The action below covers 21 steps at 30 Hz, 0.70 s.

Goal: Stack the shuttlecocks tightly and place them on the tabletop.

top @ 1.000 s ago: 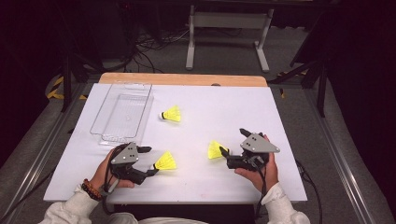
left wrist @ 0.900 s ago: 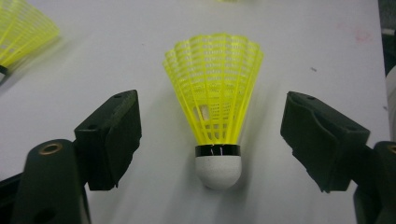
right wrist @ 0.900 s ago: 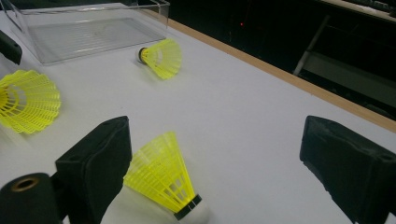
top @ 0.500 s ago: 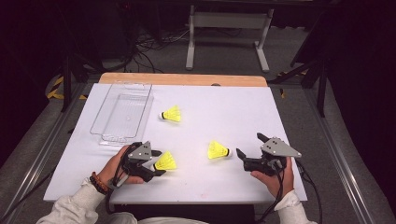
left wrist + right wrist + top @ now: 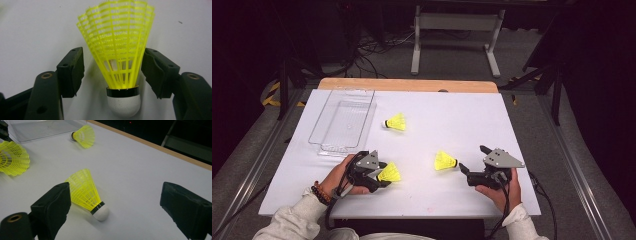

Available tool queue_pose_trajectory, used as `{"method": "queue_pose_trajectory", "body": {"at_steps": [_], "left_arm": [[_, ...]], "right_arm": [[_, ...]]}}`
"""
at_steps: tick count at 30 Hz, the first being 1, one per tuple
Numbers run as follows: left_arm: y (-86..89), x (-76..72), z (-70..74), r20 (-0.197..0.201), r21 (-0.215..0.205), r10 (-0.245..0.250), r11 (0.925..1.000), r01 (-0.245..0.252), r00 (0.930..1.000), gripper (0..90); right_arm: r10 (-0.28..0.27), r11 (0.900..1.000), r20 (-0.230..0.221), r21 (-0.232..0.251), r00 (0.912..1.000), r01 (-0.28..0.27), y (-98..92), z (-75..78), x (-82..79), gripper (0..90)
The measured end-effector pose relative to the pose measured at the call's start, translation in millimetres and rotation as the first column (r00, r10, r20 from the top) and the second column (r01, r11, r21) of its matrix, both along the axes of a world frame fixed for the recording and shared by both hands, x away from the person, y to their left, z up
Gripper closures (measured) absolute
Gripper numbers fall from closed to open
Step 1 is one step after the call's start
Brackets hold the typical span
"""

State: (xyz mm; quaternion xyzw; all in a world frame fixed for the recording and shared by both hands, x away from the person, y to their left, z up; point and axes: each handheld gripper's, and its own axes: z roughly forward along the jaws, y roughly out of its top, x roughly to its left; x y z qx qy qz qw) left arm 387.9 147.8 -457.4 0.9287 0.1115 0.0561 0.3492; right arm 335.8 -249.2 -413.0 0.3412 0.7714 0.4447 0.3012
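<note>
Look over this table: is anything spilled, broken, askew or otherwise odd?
Nothing stands out. Three yellow plastic shuttlecocks lie on their sides on the white table: one beside the clear plastic tray, one between the left gripper fingers, one before the right gripper.

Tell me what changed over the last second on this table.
The left gripper slid in around the nearest shuttlecock; its jaws have just been closing, and they now flank the skirt with small gaps on both sides. The right gripper pulled back from the middle shuttlecock, jaws wide, leaving it on the table. The far shuttlecock and the clear tray stayed put.
</note>
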Motion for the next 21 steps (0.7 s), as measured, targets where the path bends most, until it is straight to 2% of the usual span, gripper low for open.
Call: {"method": "queue_pose_trajectory", "body": {"at_steps": [3,11,14,15,17,19,21], "left_arm": [[-1.7,0.9,-0.8,0.000,0.019,-0.012,0.9998,0.012,0.9999,38.5],[-2.1,0.9,-1.5,-0.009,0.016,-0.020,0.9997,0.021,0.9998,46.8],[-1.4,-0.1,0.5,0.003,0.008,-0.021,0.9998,0.021,0.9998,50.7],[-0.6,0.3,1.7,0.019,0.011,-0.027,0.9996,0.027,0.9995,52.1],[-0.2,-0.2,2.4,0.027,0.000,-0.021,0.9998,0.021,0.9994,52.5],[0.1,-0.1,3.0,0.030,0.006,-0.025,0.9997,0.025,0.9992,52.8],[0.3,-1.1,4.3,0.050,0.006,-0.024,0.9997,0.023,0.9985,54.0]], "right_arm": [[0.005,1.000,-0.003,0.004,1.0000,-0.005,1.2,-0.6,-0.1,10.4],[0.007,1.000,0.009,0.003,0.9999,-0.007,1.9,-0.3,-0.7,10.5],[0.005,1.000,0.012,0.002,0.9999,-0.005,2.0,-0.2,-1.0,10.4],[0.004,1.000,0.012,0.002,0.9999,-0.004,2.1,-0.3,-1.0,10.4],[0.004,1.000,0.015,-0.001,0.9999,-0.004,2.2,-0.3,-1.3,10.5],[0.003,1.000,0.017,0.000,0.9998,-0.003,2.1,-0.2,-1.5,10.4],[0.003,1.000,0.020,0.001,0.9998,-0.003,2.1,0.2,-1.9,10.4]]}}
